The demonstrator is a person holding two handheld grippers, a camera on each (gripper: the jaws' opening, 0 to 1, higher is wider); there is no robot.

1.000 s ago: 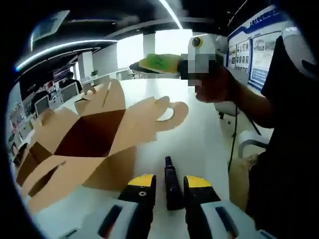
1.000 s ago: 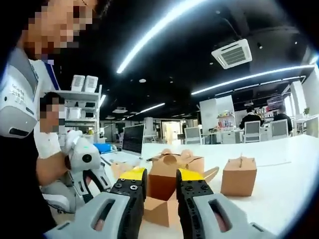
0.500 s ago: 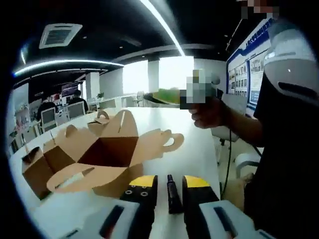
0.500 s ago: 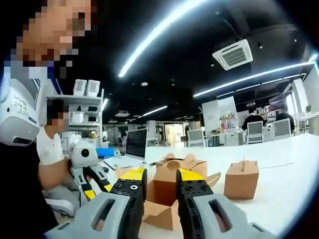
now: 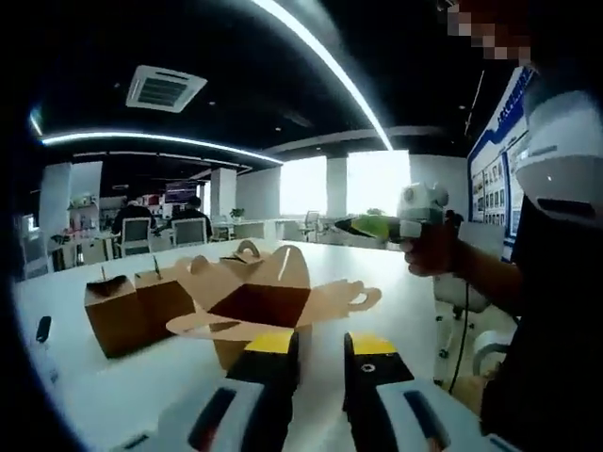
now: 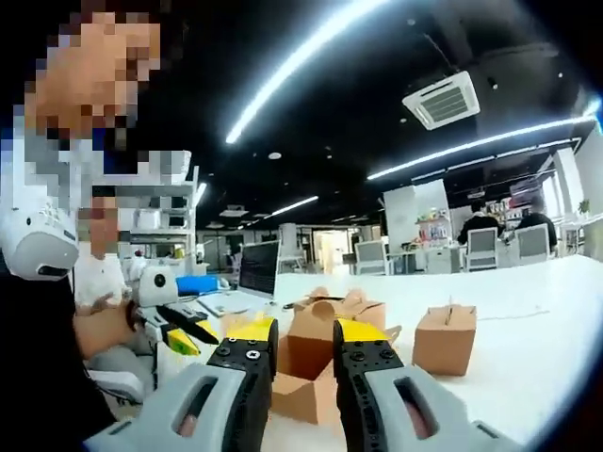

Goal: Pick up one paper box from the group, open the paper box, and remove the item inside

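The scene was lit by long white ceiling light strips [image 5: 311, 56] against a dark ceiling, which was left dim. Bright windows at the far end [image 5: 344, 184] were blown out to white. The glossy white table top [image 6: 528, 311] was evenly lit. Straight lines were bent towards the edges by fisheye distortion, and distant furniture was rendered soft.

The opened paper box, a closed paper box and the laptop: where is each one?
opened paper box [image 5: 267, 306], left gripper view, dark inside.
closed paper box [image 6: 445, 341], right gripper view, front wall.
laptop [image 6: 253, 268], right gripper view, screen.
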